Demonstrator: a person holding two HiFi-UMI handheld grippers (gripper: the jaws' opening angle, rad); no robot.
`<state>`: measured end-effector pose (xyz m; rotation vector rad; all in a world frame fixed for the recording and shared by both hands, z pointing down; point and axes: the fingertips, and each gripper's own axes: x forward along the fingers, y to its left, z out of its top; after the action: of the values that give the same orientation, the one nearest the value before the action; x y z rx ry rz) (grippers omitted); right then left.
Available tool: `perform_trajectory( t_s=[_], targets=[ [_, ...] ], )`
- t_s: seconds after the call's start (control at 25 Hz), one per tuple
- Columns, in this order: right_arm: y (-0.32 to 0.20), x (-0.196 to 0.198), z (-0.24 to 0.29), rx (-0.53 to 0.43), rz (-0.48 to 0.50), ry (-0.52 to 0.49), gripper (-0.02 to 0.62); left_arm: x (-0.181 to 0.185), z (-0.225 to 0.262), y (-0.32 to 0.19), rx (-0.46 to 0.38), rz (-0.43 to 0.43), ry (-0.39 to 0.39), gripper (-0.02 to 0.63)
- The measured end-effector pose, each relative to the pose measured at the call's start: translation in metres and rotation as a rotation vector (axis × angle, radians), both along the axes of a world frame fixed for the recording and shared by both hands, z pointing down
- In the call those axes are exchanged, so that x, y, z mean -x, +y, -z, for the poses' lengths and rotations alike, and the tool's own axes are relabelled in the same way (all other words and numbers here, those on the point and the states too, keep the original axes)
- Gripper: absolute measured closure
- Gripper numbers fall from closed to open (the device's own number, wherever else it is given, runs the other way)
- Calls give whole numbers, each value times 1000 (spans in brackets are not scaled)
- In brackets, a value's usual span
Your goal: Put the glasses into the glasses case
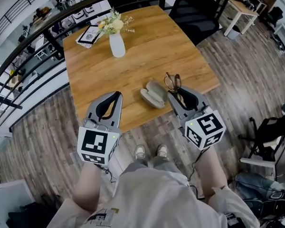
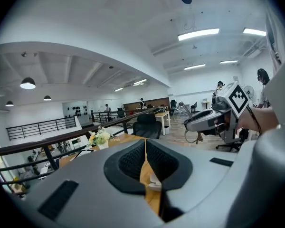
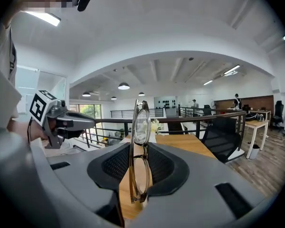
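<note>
The pale wooden tabletop (image 1: 147,46) lies ahead of and below both hand-held tools. The left gripper (image 2: 145,144) has its dark pads pressed together at the tips, leaving only a thin slit lower down, and nothing is caught in it. The right gripper (image 1: 174,95) is pinching the glasses, its pads closed only as far as the frame allows.

The grey-green clamshell glasses case (image 1: 153,94) lies open on the table just to the left of the right gripper's tips, and ahead and to the right of the left gripper's tips.

The thin brown-rimmed glasses (image 3: 141,122) stand on edge between the right pads, with one lens inside the grip and the other sticking out past the tips. They look light, rigid at the rim and easily bent at the hinges, with slick lenses that could smear or slip. A gentle hold on the rim or bridge, as here, seems the safest purchase.
</note>
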<state>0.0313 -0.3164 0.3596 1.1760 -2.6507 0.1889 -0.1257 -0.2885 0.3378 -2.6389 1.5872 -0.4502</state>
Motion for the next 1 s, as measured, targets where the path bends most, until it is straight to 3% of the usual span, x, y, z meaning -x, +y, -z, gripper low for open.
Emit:
perform_trajectory(
  t_s=[0.32, 0.56, 1.0],
  targets=[
    [-68, 6, -118, 196, -14, 94, 469, -1, -67, -49, 118, 16, -14, 581],
    [-92, 9, -209, 347, -11, 155, 469, -2, -141, -78, 273, 33, 25, 581],
    [-102, 26, -320, 475, 45, 324, 465, -5, -235, -82, 449, 11, 12, 581]
  ],
)
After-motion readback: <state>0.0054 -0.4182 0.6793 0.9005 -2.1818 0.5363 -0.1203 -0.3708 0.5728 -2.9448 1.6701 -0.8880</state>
